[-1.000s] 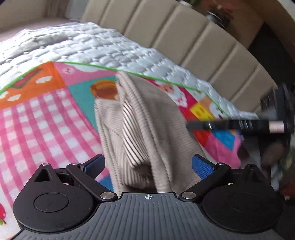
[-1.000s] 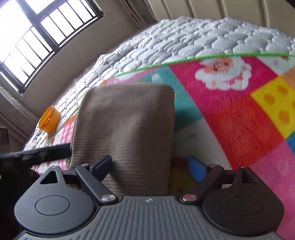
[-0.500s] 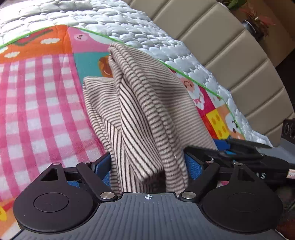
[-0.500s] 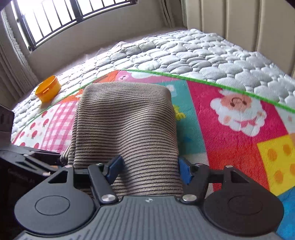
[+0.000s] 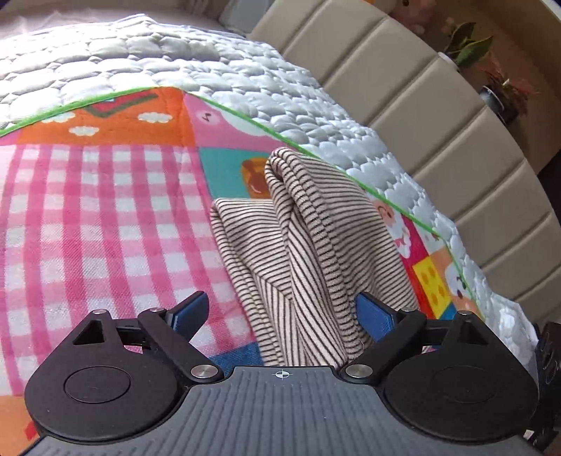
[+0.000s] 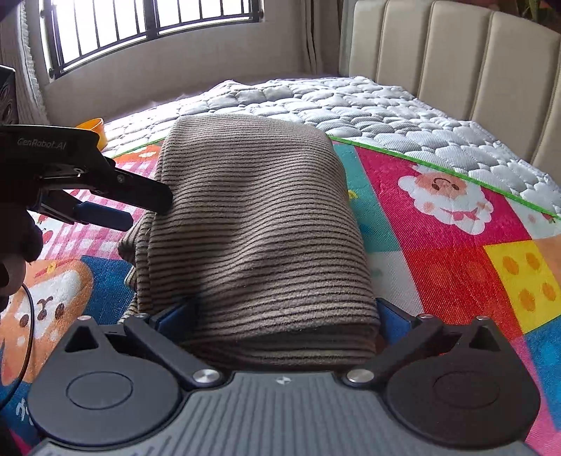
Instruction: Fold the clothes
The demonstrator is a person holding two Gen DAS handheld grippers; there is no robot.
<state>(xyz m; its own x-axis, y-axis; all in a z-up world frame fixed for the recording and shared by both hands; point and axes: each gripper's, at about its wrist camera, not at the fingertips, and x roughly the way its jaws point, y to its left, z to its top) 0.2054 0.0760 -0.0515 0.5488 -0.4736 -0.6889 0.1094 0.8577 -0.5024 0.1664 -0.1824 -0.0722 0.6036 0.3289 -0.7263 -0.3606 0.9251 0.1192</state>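
2 tools, left tool point(image 5: 280, 312) and right tool point(image 6: 284, 315), both spread apart, straddle the striped garment point(image 6: 252, 224) at 12 o'clock, probably releasing it folded on the play mat point(image 6: 455, 266).

Daylight enters through a barred window point(image 6: 147, 31) above a beige wall. A padded beige headboard point(image 6: 466, 59) with vertical panels runs behind a bed covered by a grey quilted mattress pad point(image 6: 350, 105) and a bright patchwork play mat point(image 6: 455, 245). Potted plants point(image 5: 470, 49) stand beyond the headboard.
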